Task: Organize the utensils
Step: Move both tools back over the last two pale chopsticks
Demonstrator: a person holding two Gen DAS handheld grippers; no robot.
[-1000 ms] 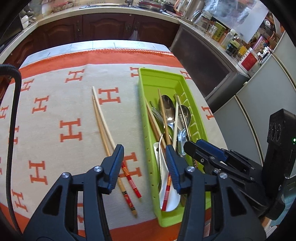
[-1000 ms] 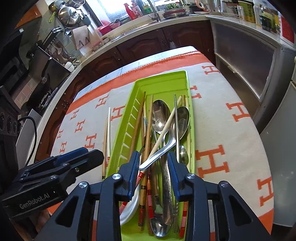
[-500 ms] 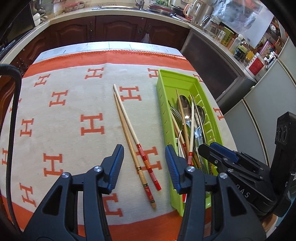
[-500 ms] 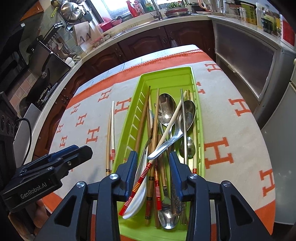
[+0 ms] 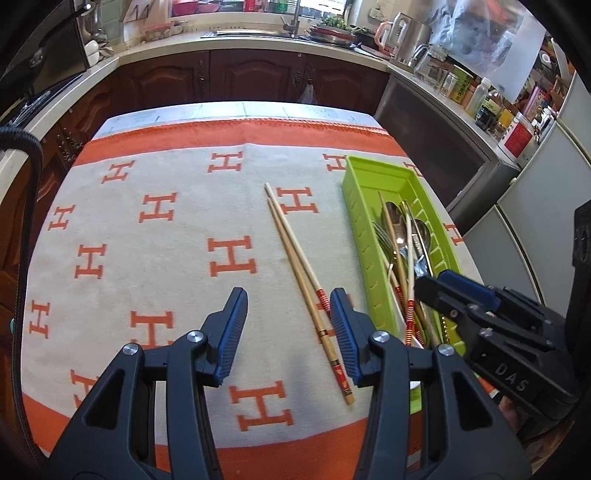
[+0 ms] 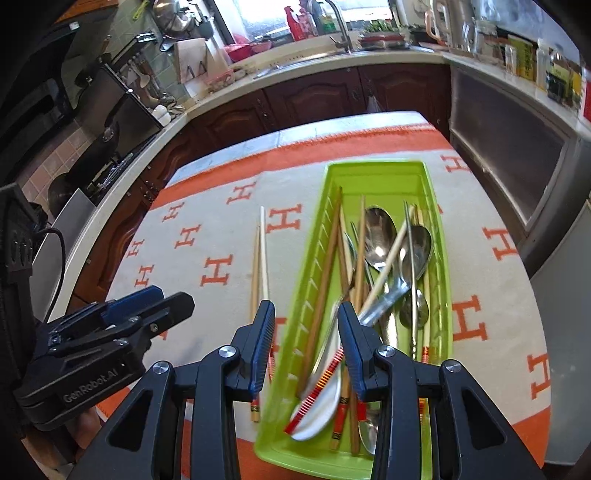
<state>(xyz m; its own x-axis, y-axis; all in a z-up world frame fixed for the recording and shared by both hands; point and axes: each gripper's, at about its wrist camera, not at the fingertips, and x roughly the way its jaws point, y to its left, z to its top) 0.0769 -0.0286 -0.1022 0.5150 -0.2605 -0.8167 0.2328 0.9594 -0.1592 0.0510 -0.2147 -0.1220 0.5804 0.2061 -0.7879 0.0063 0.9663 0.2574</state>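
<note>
the left claw [image 5: 288,328] hangs nearest, spread wide and gripping nothing, low over the orange-and-cream cloth [image 5: 155,266] that covers the bench. just ahead of its right finger lie 2 pale chopsticks [image 5: 299,266] side by side on the cloth, red-banded ends toward me, tips pointing away. to their right the right claw [image 6: 306,332] is released too, nothing between its fingers, poised above the near end of the green tray [image 6: 445,295]. its left finger sits over the tray's left wall. inside the tray is a jumble: a white spoon [image 6: 321,406] closest, brown and red-banded chopsticks [image 6: 325,288] along the left side, then metal spoons [image 6: 380,232] and a fork, crossed over each other. beyond the bench runs dark wooden cabinetry [image 5: 236,77] under a pale worktop with a sink tap [image 6: 341,26].
</note>
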